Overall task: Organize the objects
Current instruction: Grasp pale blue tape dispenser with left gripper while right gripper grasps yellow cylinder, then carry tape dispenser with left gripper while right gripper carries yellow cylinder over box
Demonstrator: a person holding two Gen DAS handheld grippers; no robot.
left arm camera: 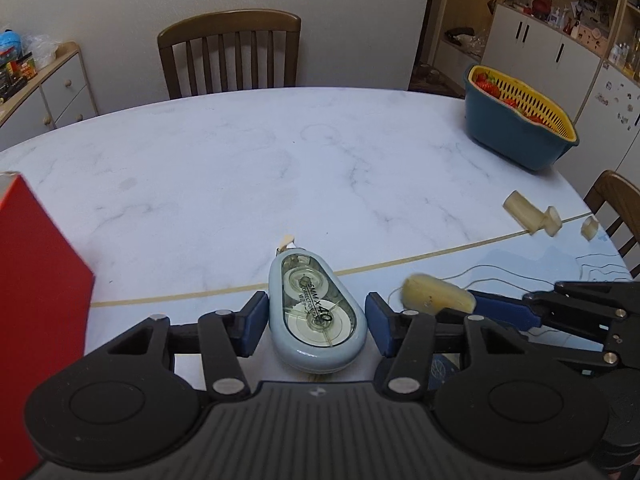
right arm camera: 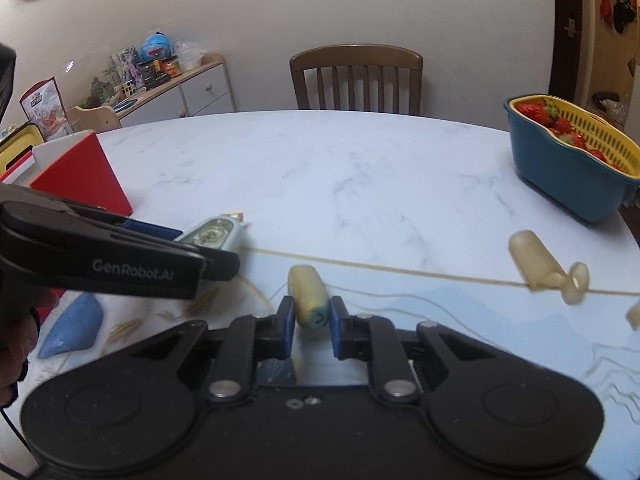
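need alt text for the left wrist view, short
The left tool sits open around a pale blue correction tape dispenser lying on a white marble table. To the right, the right tool holds a yellowish cylinder; a red box stands left, a strawberry basket far right.

At lower centre, the right gripper (right arm camera: 311, 320) brackets a yellowish cylinder (right arm camera: 308, 298) lying on the marble table (right arm camera: 360, 168), its blue pads close on either side. The left gripper (right arm camera: 208, 256) reaches in from the left beside a pale-blue correction tape (right arm camera: 214, 236). A blue basket (right arm camera: 568, 176) of strawberries sits at the right edge.
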